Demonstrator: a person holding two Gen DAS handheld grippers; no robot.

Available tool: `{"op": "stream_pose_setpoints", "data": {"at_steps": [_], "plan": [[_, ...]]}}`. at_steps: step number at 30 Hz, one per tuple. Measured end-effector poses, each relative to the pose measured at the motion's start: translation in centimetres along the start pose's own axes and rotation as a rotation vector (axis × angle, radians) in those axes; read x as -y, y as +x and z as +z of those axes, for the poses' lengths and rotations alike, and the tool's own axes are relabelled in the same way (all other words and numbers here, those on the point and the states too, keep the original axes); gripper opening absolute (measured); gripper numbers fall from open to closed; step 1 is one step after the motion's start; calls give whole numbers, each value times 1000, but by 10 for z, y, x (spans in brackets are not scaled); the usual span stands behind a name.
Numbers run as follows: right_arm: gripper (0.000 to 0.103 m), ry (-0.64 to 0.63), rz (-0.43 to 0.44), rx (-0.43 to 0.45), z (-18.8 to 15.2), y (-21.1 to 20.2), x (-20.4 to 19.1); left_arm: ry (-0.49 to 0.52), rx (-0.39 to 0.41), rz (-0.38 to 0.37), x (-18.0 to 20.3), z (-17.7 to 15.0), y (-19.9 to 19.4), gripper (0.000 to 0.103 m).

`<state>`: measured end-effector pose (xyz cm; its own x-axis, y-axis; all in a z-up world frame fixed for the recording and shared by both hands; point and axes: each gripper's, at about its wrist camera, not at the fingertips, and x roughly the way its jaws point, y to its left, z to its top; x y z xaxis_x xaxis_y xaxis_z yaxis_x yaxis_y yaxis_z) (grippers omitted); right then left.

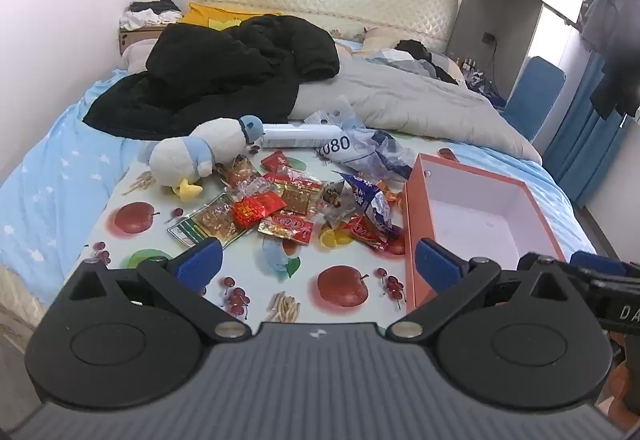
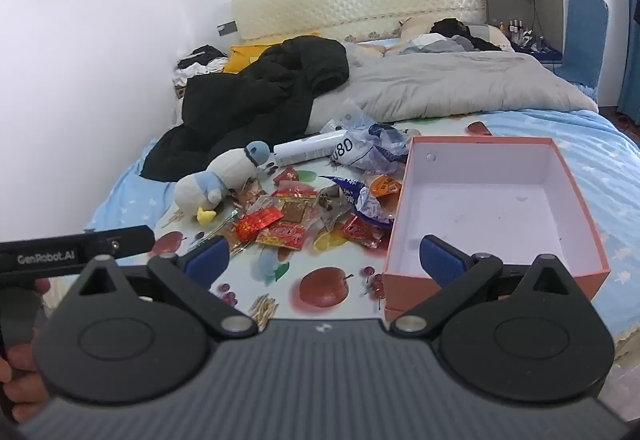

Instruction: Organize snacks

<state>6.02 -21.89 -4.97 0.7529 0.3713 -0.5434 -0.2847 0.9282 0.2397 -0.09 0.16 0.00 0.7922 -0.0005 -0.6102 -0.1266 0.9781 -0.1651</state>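
Left hand-held gripper (image 1: 318, 266): released, blue pads wide apart and holding nothing, hovering above the fruit-print cloth (image 1: 160, 207) near the front edge of the bed.
Right hand-held gripper (image 2: 324, 260): released too, nothing between its pads; its right pad shows in front of the box's near wall.
Snacks (image 1: 288, 203): a loose heap of red, orange, brown and blue packets on the fruit-print cloth, just left of the box and apart from both grippers.
Box (image 1: 412, 232): orange outside, white inside, open on top, standing on the bed to the right of the heap; no packet shows inside it.
Plush duck (image 1: 200, 155): white and light blue, lying at the heap's far-left edge.
White tube (image 1: 300, 135): lying behind the heap, beside a crumpled plastic bag (image 1: 368, 151).
Black jacket (image 1: 224, 79): spread farther back on the bed, next to a grey quilt (image 1: 412, 99).
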Motion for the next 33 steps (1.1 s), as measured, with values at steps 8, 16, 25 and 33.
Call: {"op": "stream_pose_setpoints", "data": {"at_steps": [8,16,25,33], "plan": [[103,-4,-16,1,-4,-6,4,2,20,-15,-4,-5,-7,103],[103,10,-6,0,-9,-12,3,25,39,-8,4,-4,-22,103],[103,-1,-15,-11,-14,-15,1,45,33,0,2,-13,-25,103],[103,-5,-35,-14,-17,-8,2,38,27,-4,2,-15,-25,103]]}}
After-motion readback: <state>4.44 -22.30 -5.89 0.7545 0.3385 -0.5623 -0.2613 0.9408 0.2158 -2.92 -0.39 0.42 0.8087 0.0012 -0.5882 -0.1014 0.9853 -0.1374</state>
